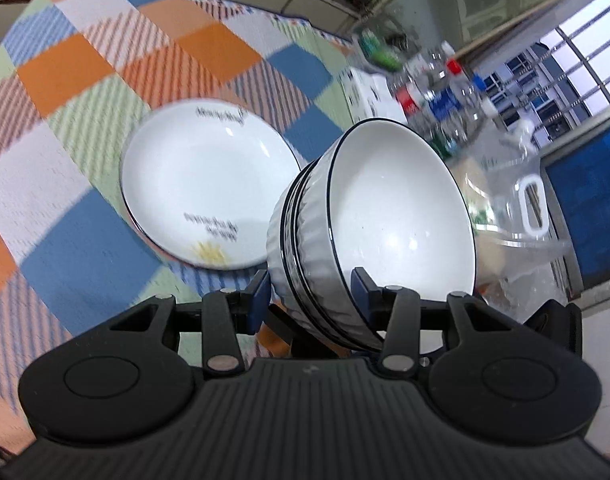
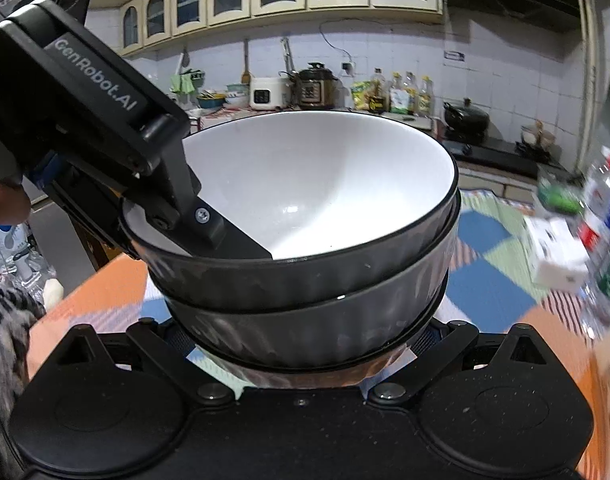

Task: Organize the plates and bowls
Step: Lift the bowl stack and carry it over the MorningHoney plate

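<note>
Blurred past reading: black lettering on the white round ceramic plate. Smeared: clear plastic bottles. Hidden behind stacked white ribbed bowls: right gripper's fingertips.

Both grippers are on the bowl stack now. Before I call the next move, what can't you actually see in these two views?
- Right gripper fingertips: right wrist view, hidden under the bowl stack; grip unconfirmed.
- Stack's underside: hidden by its own walls in both views.
- Plate lettering: left wrist view, motion-blurred, unreadable.
- Bottles: blurred; labels and count unclear.
- Left gripper: one finger inside the rim, pad contact hidden.
</note>
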{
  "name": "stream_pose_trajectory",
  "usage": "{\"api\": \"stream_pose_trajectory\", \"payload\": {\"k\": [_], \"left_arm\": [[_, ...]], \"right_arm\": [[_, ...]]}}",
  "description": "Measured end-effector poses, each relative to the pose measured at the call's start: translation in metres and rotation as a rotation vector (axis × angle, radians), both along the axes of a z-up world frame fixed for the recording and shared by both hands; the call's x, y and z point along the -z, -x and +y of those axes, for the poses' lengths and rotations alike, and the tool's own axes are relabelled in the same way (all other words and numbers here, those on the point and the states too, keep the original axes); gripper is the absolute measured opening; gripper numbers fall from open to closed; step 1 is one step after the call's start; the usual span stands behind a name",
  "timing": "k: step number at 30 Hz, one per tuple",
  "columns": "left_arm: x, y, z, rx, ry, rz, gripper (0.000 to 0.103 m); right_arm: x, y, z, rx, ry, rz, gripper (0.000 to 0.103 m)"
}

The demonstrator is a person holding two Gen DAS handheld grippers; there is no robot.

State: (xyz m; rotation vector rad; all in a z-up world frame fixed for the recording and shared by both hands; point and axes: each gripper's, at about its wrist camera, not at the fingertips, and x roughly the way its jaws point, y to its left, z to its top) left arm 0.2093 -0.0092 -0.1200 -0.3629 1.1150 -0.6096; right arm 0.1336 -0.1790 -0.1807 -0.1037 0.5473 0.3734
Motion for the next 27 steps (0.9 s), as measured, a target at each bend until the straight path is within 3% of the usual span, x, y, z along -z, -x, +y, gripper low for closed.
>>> {"api": "stream_pose_trajectory", "payload": {"k": [8,13,27], "left_arm": [[-0.012,-0.042,0.013,-0.050,-0.025,-0.028,0.042],[-0.005,-0.068,0.015,-0.062,-0.045,-0.037,0.042],[0.072,-0.105,0.014,-0.076,-0.039,0.027,0.043]], "right_arm": [[-0.006,-0.050,0.012,-0.052,-0.013,-0.013,0.101],[0.002,-0.077,0.017,-0.057,-0.025,-0.005,0.101],[0.060,-0.115,0.025,-0.028,-0.007,0.102,0.101]]}}
